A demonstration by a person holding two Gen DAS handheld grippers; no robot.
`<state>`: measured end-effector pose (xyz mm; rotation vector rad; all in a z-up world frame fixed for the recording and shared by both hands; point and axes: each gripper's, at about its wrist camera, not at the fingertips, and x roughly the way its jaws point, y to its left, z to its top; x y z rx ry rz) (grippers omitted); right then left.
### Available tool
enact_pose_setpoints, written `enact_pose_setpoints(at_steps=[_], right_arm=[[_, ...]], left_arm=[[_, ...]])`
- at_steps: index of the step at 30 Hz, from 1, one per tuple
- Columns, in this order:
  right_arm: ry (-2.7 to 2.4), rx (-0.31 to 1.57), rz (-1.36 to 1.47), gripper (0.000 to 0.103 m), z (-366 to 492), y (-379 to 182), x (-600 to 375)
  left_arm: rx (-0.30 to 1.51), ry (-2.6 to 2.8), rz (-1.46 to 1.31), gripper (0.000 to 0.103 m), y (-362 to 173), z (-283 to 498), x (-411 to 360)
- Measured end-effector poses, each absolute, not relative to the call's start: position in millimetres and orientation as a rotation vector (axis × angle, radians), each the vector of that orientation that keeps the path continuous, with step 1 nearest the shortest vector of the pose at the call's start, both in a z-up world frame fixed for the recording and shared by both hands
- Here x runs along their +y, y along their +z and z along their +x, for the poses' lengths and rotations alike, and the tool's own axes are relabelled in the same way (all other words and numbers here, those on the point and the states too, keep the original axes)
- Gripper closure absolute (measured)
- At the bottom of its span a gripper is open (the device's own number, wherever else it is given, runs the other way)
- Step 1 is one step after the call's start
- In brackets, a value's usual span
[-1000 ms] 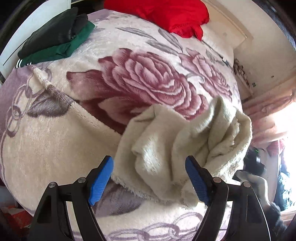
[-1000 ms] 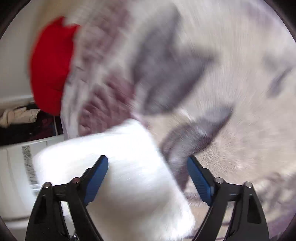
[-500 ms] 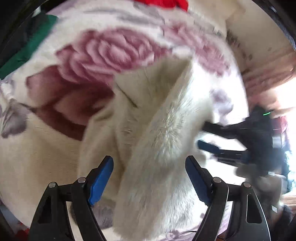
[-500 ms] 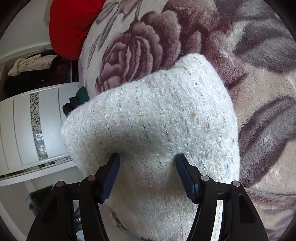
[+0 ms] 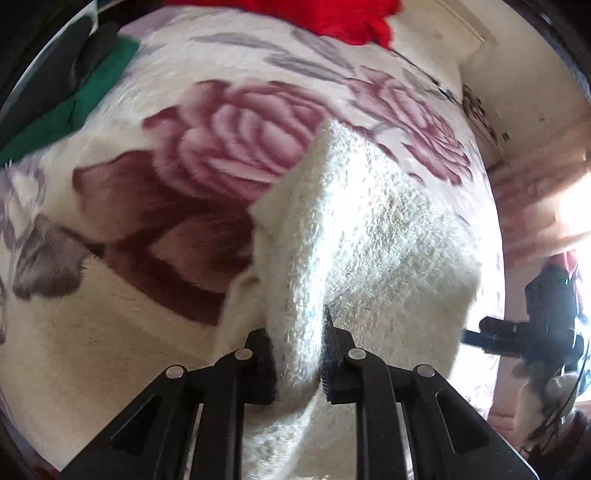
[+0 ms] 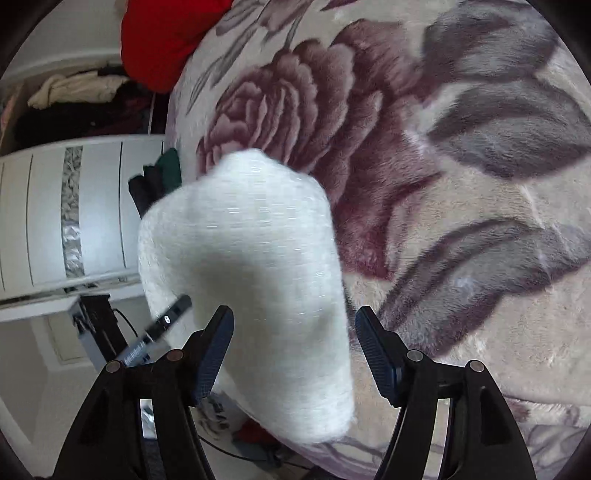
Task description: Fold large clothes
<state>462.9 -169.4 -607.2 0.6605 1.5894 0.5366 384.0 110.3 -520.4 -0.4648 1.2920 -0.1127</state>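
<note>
Closing since before, left gripper (image 5: 297, 354) now pinches the cream sweater (image 5: 369, 236); right gripper (image 6: 293, 354) spread wide around it

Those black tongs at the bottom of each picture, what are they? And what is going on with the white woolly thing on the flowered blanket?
They are no robot's: a person holds one two-finger gripper in each hand, and a small wide-angle camera on each looks forward along its fingers. That gives the round, bent pictures.

The left picture shows the left gripper shut on a fold of the cream fleece garment, which it lifts off the rose-patterned blanket. At the right edge the other gripper appears, dark and blurred.

The right picture shows the right gripper with its fingers apart, the same garment between them, seemingly not pinched.

A red cloth and a green and black pile lie at the blanket's far side.
</note>
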Motion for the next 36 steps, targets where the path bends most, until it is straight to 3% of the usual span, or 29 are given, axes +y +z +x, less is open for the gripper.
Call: enact_pose_setpoints(at_steps=[3,7,8,13,17,22,24,27,30,36], right_arm=[[0.580,1.612,0.589,0.032,469.7,-619.7,-133.8],[0.677,1.663,0.564,0.003,487.3,-656.0,-84.9],[0.700,1.668,0.549,0.000,490.9,-665.4,-74.9],[0.777,1.690,0.602,0.000,505.3,-712.2,-46.0],[0.652,1.570,0.772,0.032,486.4,-700.1,-74.5],[0.357,1.409,1.149,0.035,393.3,-689.1,-134.1],[0.201,1.311,1.303,0.035,333.0,-685.6,-154.4],[0.031,1.240,1.381,0.019,253.3,-690.9,-165.9],[-0.007,1.390,1.396,0.004,222.7,-719.6,-165.5],[0.138,1.612,1.143,0.003,230.4,-683.2,-188.4]], left_arm=[[1.329,-0.111,-0.551,0.087,-553.7,389.5,132.6],[1.301,-0.161,-0.731,0.086,-584.1,382.2,152.0],[1.293,-0.179,-0.756,0.086,-586.1,380.6,154.8],[1.277,-0.221,-0.852,0.082,-587.1,374.5,166.6],[1.260,-0.243,-0.870,0.078,-561.2,371.8,172.0],[1.186,-0.109,-0.755,0.065,-502.0,341.7,186.7],[1.170,-0.051,-0.722,0.055,-488.0,316.9,189.1],[1.200,-0.005,-0.711,0.052,-490.6,287.1,173.5],[1.273,-0.044,-0.689,0.052,-506.4,272.2,131.6],[1.332,-0.015,-0.524,0.052,-545.5,273.5,66.1]])
